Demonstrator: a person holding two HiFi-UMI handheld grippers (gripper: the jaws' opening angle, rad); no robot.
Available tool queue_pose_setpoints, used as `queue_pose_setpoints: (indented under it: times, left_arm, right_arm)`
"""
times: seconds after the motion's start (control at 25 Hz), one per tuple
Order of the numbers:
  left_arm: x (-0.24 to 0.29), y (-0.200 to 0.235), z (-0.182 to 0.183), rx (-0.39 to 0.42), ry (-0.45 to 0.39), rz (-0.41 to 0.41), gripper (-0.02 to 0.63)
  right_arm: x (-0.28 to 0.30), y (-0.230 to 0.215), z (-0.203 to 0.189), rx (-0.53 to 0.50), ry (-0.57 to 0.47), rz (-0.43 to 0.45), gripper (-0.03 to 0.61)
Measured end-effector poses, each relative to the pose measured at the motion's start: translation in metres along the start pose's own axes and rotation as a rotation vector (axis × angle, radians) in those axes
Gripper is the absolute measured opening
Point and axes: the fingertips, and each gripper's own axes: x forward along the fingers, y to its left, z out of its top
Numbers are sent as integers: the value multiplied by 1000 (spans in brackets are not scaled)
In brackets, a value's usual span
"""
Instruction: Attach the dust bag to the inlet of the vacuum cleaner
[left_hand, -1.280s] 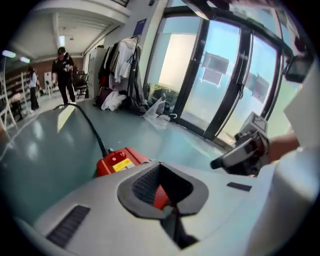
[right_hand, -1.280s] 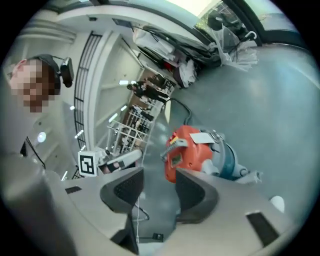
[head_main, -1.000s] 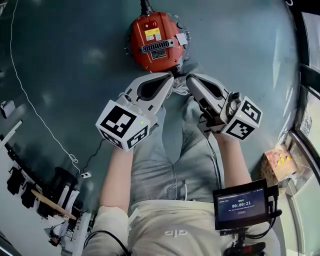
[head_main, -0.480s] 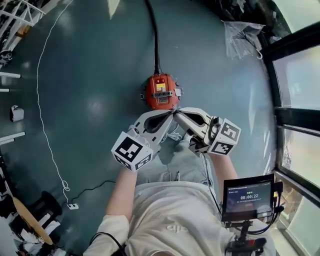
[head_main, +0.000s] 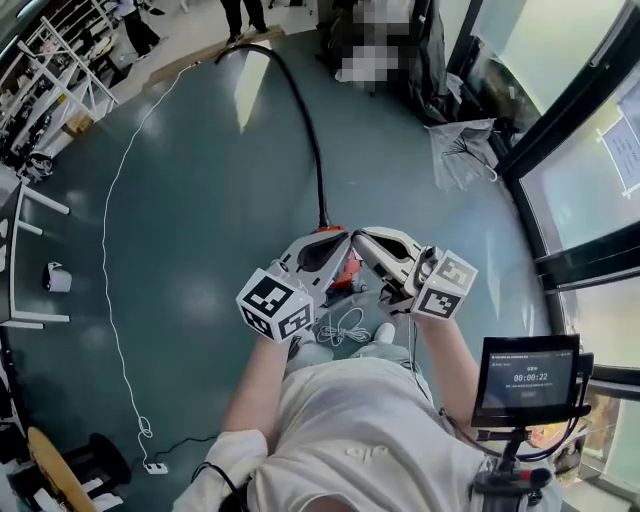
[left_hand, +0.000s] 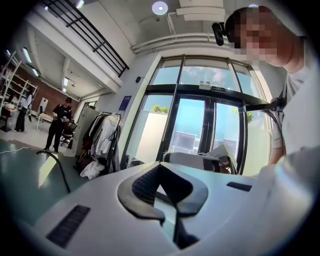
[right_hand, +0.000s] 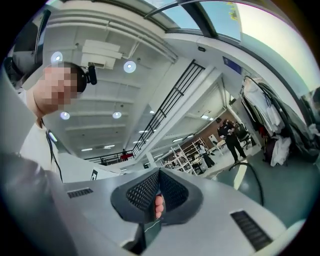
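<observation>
Fingers closed, empty on left gripper (head_main: 331, 240), right gripper (head_main: 364, 237); tips close over vacuum cleaner (head_main: 347, 272); wide floor (head_main: 200, 200) around.

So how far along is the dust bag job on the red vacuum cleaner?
Done: cannot tell. No dust bag shows, and the round red vacuum cleaner with its black hose is mostly hidden behind the grippers, so its inlet cannot be checked. In hand: nothing; the left gripper and right gripper are both shut and empty, clear of the vacuum. Left: confirming the bag sits on the inlet.
</observation>
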Motion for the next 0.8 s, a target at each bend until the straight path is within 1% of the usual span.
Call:
queue_pose_setpoints:
  times: [0.16, 0.28, 0.36, 0.56, 0.64, 0.8]
  left_arm:
    - [-15, -9, 51, 8, -51, 13, 2]
    - [-19, -5, 72, 43, -55, 31, 2]
    - [-18, -1, 80, 48, -67, 17, 2]
    - [-15, -1, 88, 2, -117, -9, 2]
    - [-12, 1, 91, 3, -121, -8, 2]
    - [-7, 5, 88, 11, -94, 18, 2]
  right_arm:
    - [19, 32, 41, -76, -4, -22, 9]
    - [30, 36, 56, -103, 0, -57, 9]
    - [34, 35, 62, -118, -9, -55, 9]
    - [38, 38, 74, -95, -50, -13, 9]
    - [38, 35, 77, -103, -53, -19, 9]
    - [39, 29, 76, -128, -25, -60, 9]
